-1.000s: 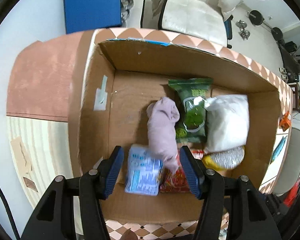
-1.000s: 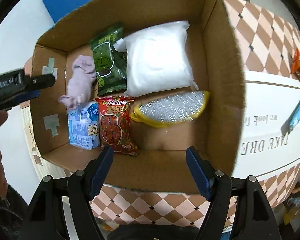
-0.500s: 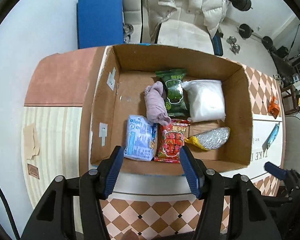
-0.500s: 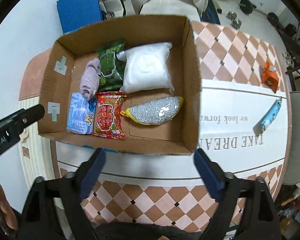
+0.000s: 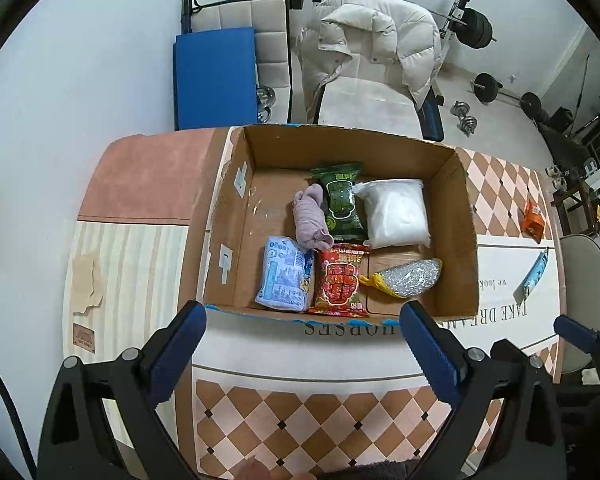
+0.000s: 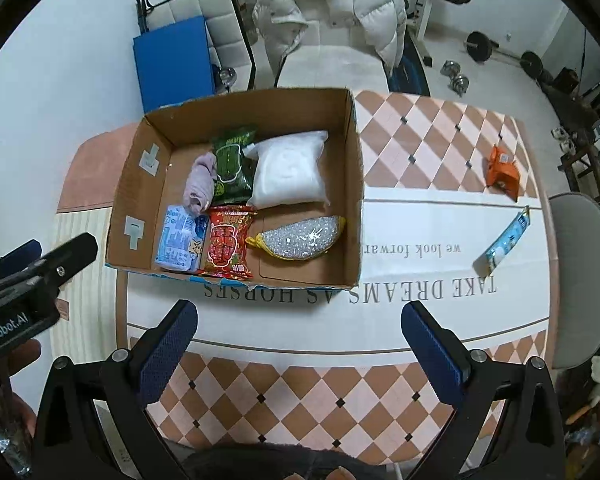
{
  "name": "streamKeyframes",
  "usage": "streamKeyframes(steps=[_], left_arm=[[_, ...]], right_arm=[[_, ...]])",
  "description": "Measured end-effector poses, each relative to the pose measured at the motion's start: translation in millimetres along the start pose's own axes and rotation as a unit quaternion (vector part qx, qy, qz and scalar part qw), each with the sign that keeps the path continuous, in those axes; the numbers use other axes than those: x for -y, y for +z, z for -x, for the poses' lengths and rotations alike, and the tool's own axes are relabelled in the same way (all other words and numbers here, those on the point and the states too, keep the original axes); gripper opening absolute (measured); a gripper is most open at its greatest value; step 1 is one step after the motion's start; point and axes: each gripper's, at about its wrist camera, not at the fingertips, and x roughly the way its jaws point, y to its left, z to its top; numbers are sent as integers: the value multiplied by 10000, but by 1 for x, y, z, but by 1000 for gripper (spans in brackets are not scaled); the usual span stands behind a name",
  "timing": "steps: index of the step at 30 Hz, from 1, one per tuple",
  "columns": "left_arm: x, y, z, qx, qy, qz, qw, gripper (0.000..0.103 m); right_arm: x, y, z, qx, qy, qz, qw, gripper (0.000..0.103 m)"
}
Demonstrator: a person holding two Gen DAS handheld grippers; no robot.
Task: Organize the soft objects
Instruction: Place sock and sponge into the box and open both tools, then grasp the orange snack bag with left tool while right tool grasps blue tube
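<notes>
An open cardboard box stands on the table. In it lie a lilac cloth, a green packet, a white bag, a light blue pack, a red packet and a silver-and-yellow pouch. My left gripper is open and empty, high above the table before the box. My right gripper is open and empty, also high and before the box.
An orange packet and a long blue-and-white packet lie on the tablecloth right of the box. A chair with a white jacket stands behind the table. A grey chair is at the right.
Both grippers have pulled up and back from the box, so it looks smaller and the whole table shows. The lilac cloth lies in the box, free of the left gripper.
</notes>
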Motion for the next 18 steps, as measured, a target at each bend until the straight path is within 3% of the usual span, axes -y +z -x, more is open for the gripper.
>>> streamKeyframes(steps=[10,15,18], left_arm=[[28,-1,15,54,39,-88,9999,101],[88,30,20,340,268,-876,9952,101],[151,57,11,520,370,-1705,9833,101]], right_arm=[[23,1,13,97,330,-95,9994,103],[75,9,7,24,704,-644,9954,103],[124,16,-2,19,611,-1094,9921,103]])
